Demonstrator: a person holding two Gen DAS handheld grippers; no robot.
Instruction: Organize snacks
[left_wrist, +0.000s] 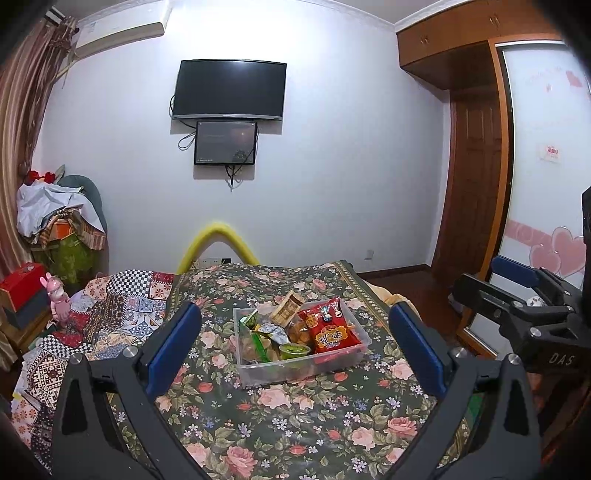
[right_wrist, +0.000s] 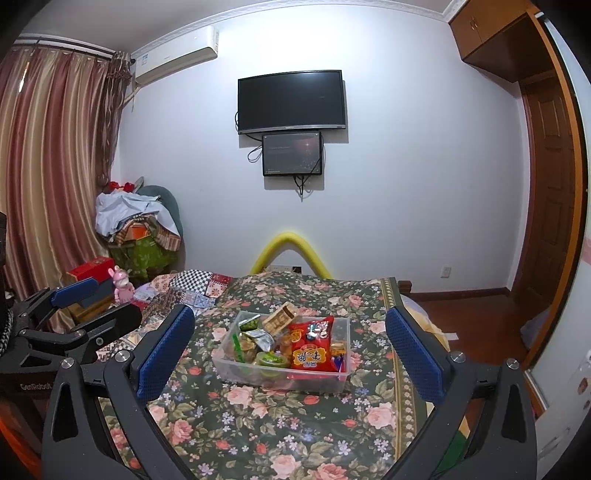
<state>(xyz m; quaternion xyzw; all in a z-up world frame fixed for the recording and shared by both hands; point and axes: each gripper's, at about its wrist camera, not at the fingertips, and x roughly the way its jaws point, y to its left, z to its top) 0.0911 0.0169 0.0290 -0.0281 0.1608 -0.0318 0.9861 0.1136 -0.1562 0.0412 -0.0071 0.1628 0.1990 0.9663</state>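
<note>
Both hand-held grippers hang above the bed's near edge, the left hand-held gripper (left_wrist: 295, 343) and right hand-held gripper (right_wrist: 290, 349) each spread wide, holding nothing. Farther on, mid-bed, the clear bin (left_wrist: 334, 363) holds the snacks, a red packet (left_wrist: 330, 326) on top.

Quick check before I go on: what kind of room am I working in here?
Most likely a home bedroom. The snack bin sits on a floral bedspread, a TV hangs on the wall, and a built-in wooden wardrobe stands to the right, with curtains at left.
</note>
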